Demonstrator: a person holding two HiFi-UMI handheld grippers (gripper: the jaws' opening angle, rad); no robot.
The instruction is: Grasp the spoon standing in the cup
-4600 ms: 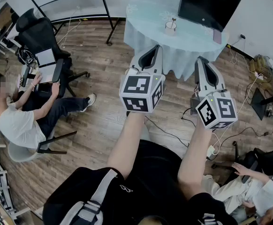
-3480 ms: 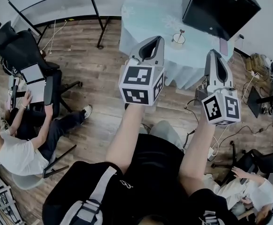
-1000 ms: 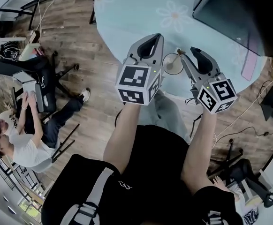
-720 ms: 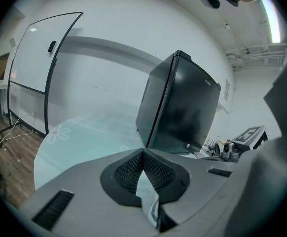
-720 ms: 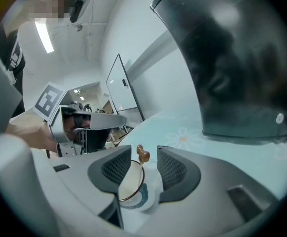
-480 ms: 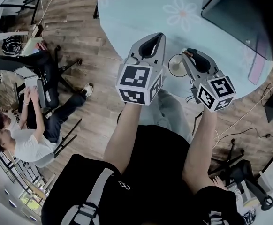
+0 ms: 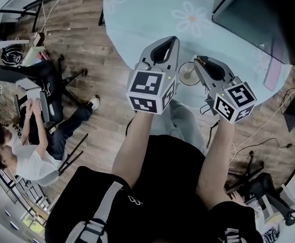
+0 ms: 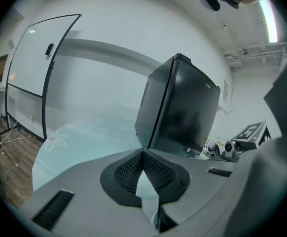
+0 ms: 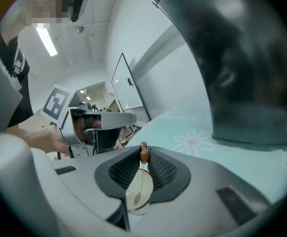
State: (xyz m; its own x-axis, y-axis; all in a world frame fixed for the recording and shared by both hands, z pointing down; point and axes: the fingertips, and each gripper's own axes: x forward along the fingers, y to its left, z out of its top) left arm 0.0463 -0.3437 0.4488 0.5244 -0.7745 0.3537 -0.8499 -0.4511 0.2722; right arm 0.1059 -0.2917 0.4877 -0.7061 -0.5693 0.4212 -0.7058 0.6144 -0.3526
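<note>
A clear glass cup (image 7: 188,75) stands near the front edge of the round table with its pale blue flowered cloth (image 7: 147,14). A thin metal spoon with a brown knob on top (image 9: 144,153) stands in the cup (image 9: 135,201). My right gripper (image 7: 200,61) reaches over the cup; its jaws are closing, and the pads at the tips of my right gripper (image 9: 144,151) touch the knob on both sides. My left gripper (image 7: 170,39) hovers just left of the cup, shut and holding nothing; the tips of my left gripper (image 8: 143,152) meet.
A big black box (image 7: 259,14) stands on the table behind the cup, with a pink flat thing (image 7: 272,77) beside it. Left of the table a person sits on a chair (image 7: 15,161). Cables lie on the wooden floor at the right (image 7: 269,130).
The right gripper's jaws have come together around the spoon's knob. Both grippers have stayed almost in place over the table's front edge.
</note>
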